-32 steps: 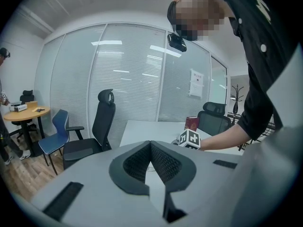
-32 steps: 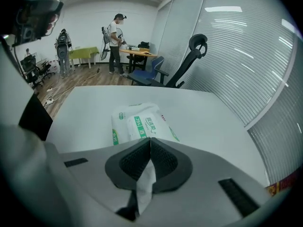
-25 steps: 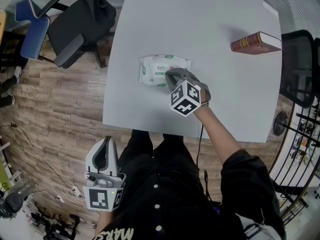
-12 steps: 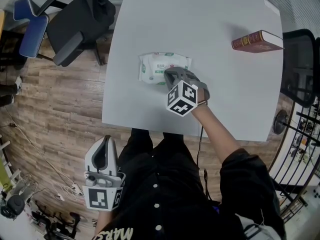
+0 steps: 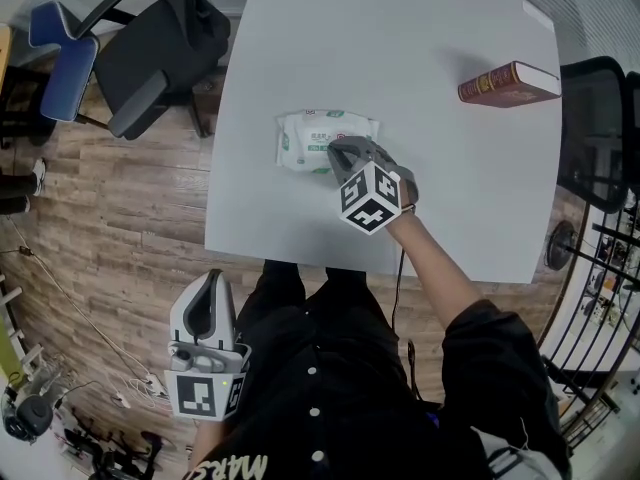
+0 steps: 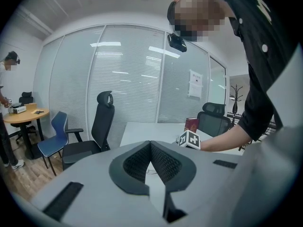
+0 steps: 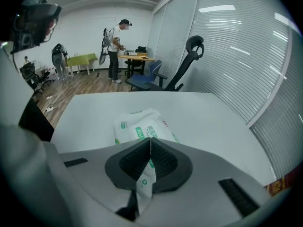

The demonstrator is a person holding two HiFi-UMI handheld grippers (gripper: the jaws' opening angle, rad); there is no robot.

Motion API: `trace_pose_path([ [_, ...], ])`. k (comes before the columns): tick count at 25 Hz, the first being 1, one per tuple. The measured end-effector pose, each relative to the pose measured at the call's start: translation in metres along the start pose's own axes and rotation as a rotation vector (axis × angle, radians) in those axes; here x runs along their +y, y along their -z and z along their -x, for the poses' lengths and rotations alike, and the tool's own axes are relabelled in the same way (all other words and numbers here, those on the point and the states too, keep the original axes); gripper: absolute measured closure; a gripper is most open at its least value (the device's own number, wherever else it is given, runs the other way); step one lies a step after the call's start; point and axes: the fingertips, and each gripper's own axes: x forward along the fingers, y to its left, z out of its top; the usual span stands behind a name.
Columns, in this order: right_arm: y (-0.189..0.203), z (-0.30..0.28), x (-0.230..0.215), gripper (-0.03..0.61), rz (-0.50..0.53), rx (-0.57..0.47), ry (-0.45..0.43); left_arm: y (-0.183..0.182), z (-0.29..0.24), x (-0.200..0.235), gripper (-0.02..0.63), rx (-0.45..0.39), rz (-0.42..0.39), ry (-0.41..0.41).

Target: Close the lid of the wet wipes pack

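PACK: wet wipes pack (image 5: 305, 133) on table (image 5: 400, 58), 11 o'clock of your right gripper (image 5: 336, 149) | RIGHT: jaws pinched together, empty, tips on lid (image 7: 142, 130) | LEFT: your left gripper (image 5: 211, 286) closed, empty, idle at 7 o'clock | PROGRESS: lid looks flat; you're likely finishing the press, seal unconfirmed

The wet wipes pack (image 7: 142, 124) is showing what looks like "75%" on its green label (image 7: 141, 132); the person's black shirt (image 5: 330, 368) is showing "MARS".

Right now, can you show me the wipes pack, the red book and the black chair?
White-and-green soft wet wipes pack (image 5: 302, 138), head view, left half.
Dark red hardback book (image 5: 505, 86), head view, its red side.
Black office chair (image 5: 150, 63), head view, its seat.
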Motion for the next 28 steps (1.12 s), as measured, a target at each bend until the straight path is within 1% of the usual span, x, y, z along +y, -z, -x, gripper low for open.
trace_pose_path([
  [6,-0.023,0.048,-0.018,0.551,-0.113,-0.126,0.009,-0.017,-0.009,-0.012,0.601,-0.056,-0.018,0.039],
  [10,-0.044,0.100,-0.033,0.551,-0.226,-0.276,0.026,-0.031,-0.017,-0.022,0.601,-0.100,-0.036,0.075],
  [13,-0.051,0.142,-0.045,0.551,-0.309,-0.370,0.055,-0.043,-0.022,-0.030,0.601,-0.131,-0.049,0.100],
  [20,-0.053,0.240,-0.075,0.551,-0.459,-0.577,0.182,-0.071,-0.040,-0.042,0.601,-0.204,-0.082,0.155],
  [24,-0.054,0.290,-0.083,0.551,-0.475,-0.679,0.271,-0.092,-0.046,-0.046,0.601,-0.266,-0.108,0.165],
  [28,-0.054,0.330,-0.087,0.549,-0.492,-0.750,0.342,-0.111,-0.051,-0.047,0.601,-0.317,-0.114,0.174],
])
